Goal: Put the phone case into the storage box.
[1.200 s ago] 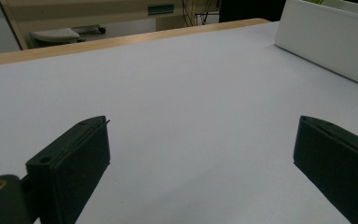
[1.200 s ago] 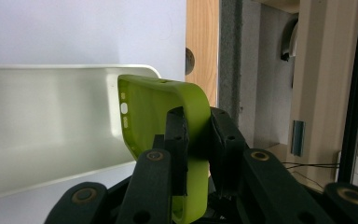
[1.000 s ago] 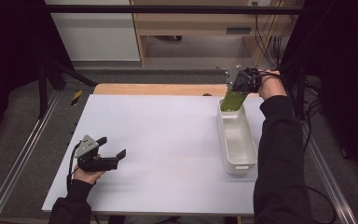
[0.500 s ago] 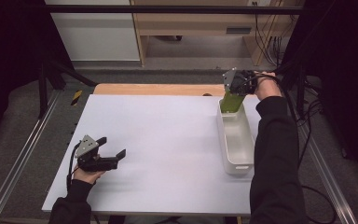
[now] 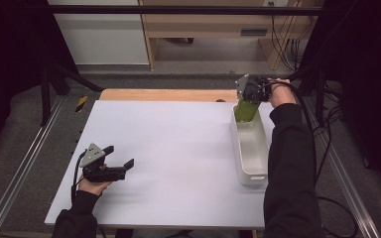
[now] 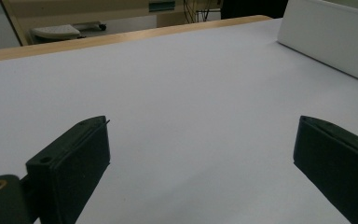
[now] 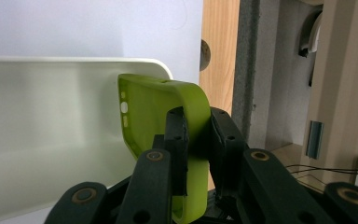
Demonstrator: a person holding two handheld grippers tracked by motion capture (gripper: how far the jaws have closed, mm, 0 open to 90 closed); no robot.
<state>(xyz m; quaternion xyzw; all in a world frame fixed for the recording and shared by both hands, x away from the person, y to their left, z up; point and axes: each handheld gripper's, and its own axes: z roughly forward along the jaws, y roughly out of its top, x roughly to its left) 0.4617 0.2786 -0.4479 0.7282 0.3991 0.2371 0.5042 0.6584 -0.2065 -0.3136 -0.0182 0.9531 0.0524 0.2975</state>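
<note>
A lime-green phone case (image 5: 246, 110) (image 7: 168, 109) hangs over the far end of a long white bin (image 5: 250, 144) (image 7: 37, 121). My right gripper (image 5: 248, 95) (image 7: 198, 135) is shut on the case's edge, its jaws pinching the thin wall from both sides. The case's lower end dips inside the bin's far end. My left gripper (image 5: 118, 159) (image 6: 200, 154) rests low over the white table (image 5: 178, 148) at the near left, open with nothing between its jaws.
The bin lies lengthwise along the table's right side, and its white wall (image 6: 331, 37) shows at the upper right of the left gripper view. A wooden strip (image 5: 163, 94) borders the table's far edge. Metal rails (image 5: 25, 163) flank both sides.
My right gripper has carried the green case leftward and down, from beyond the bin's far right corner into its far end. The left gripper has stayed still.
</note>
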